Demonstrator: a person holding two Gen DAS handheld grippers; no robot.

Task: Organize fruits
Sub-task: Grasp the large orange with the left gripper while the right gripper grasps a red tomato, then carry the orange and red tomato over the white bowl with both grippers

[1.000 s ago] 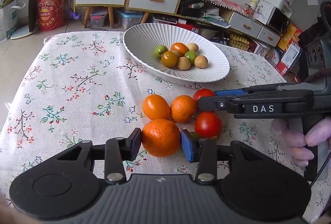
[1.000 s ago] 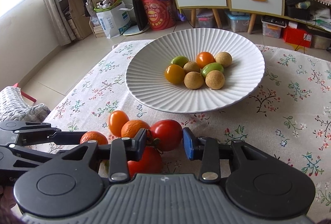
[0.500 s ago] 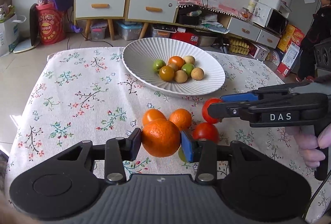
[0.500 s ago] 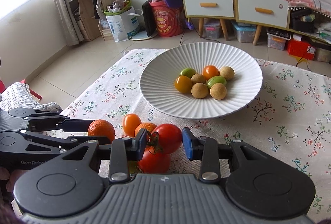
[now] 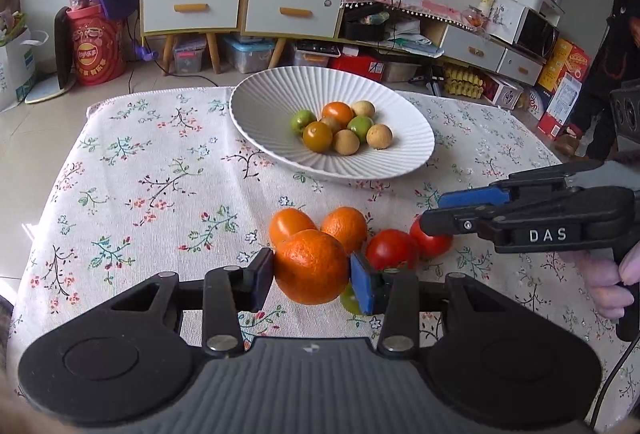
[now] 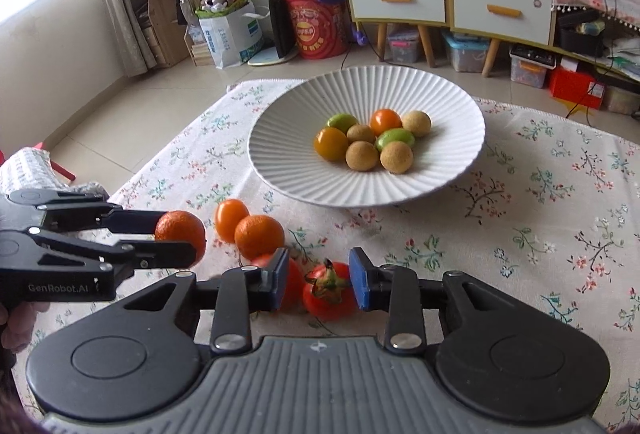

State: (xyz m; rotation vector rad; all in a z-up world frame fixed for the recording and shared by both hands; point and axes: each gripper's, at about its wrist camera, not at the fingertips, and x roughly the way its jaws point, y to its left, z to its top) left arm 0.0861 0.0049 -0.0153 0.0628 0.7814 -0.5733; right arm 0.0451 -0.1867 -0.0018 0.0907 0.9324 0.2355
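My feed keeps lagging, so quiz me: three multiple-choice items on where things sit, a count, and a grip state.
1. Where is the white ribbed bowl?
A. beyond the loose fruit
B. on the floor
C. under the left gripper

2. How many fruits lie in it?
A. four
B. seven
C. ten

3. What does the left gripper hold?
A. nothing
B. a lime
C. a mandarin

Key: 1 A, it sits behind the tomatoes and oranges on the floral tablecloth; 2 B, seven counted; 3 C, both pads press the mandarin.
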